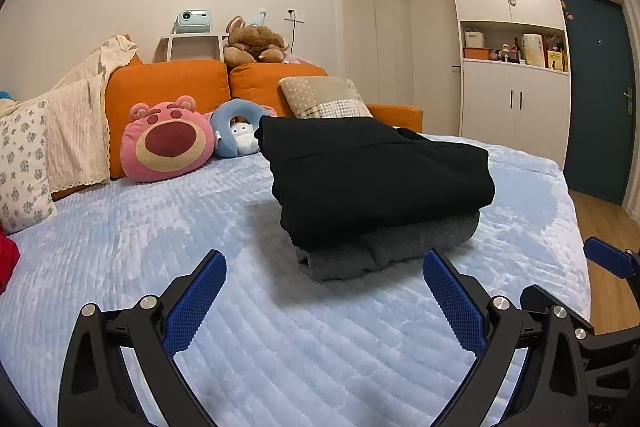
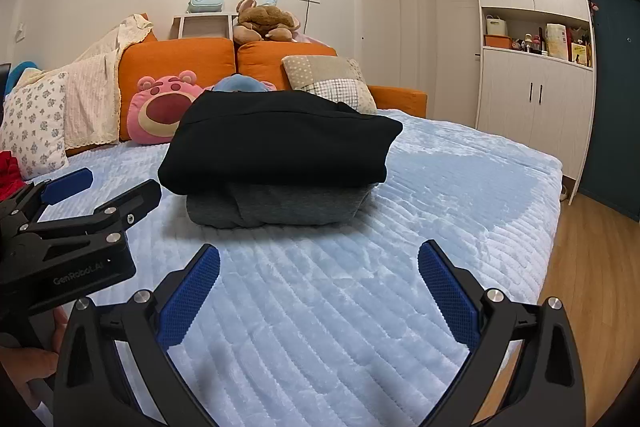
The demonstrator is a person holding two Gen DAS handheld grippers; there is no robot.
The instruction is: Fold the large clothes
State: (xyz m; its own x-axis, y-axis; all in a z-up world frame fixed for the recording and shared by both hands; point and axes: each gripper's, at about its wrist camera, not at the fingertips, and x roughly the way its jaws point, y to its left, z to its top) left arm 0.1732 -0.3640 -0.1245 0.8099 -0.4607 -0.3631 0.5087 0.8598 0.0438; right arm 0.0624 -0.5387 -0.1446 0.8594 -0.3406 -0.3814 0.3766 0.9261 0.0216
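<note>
pink bear cushion against orange sofa back | blue ring plush beside it | brown plush toy on top | patchwork pillow | white cabinet | projector

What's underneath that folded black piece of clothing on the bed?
A folded grey garment lies under the black garment, on the blue blanket. Only its front edge shows; the rest is covered.

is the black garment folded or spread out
Folded: the black garment is a compact, layered bundle stacked on a folded grey garment on the bed.
</note>
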